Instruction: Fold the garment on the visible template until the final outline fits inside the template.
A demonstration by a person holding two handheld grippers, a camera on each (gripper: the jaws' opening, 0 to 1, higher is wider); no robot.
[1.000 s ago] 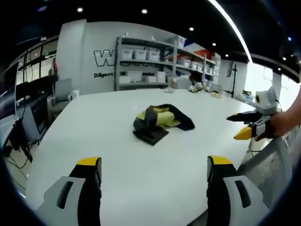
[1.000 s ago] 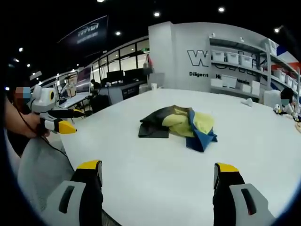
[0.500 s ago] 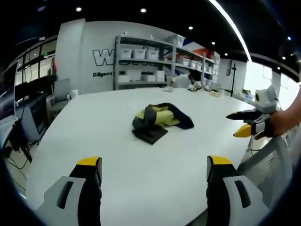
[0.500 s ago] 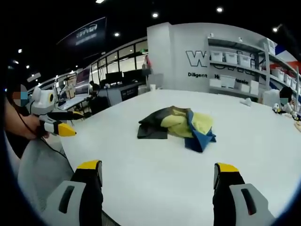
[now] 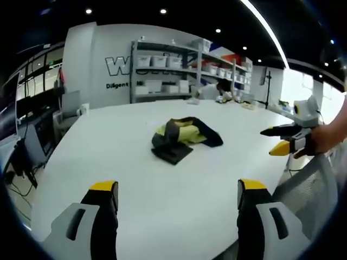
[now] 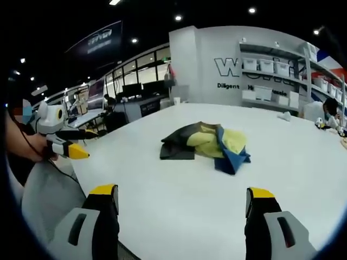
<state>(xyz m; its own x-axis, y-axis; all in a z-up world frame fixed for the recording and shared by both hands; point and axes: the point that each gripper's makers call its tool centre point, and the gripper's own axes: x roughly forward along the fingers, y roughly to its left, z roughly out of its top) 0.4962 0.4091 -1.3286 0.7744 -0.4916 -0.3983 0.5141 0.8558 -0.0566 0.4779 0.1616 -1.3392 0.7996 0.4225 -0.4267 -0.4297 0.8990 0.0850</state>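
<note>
- The crumpled garment of dark grey, yellow and blue cloth (image 5: 183,138) (image 6: 206,145) lies in a heap near the middle of the large white table (image 5: 135,179) (image 6: 179,200), well apart from both tools.
- No template outline can be made out on the table surface in either view.
- The left gripper (image 5: 177,189), with yellow-tipped black jaws, hangs over the near table edge with its jaws spread wide and nothing between them; in the right gripper view it shows at the left (image 6: 76,143), held in a hand (image 6: 30,147).
- The right gripper (image 6: 181,195) is likewise parted and empty; in the left gripper view it shows at the right (image 5: 279,140), just off the table's far side.
- By my reading, folding has not begun: this is the approach step, with the garment bunched and not yet spread.
- The next move likely calls for both tools to travel in to the heap, each taking an outer edge, and pull it flat.
- The heap's long axis appears to run roughly across each view; which end is collar or hem I cannot tell.
</note>
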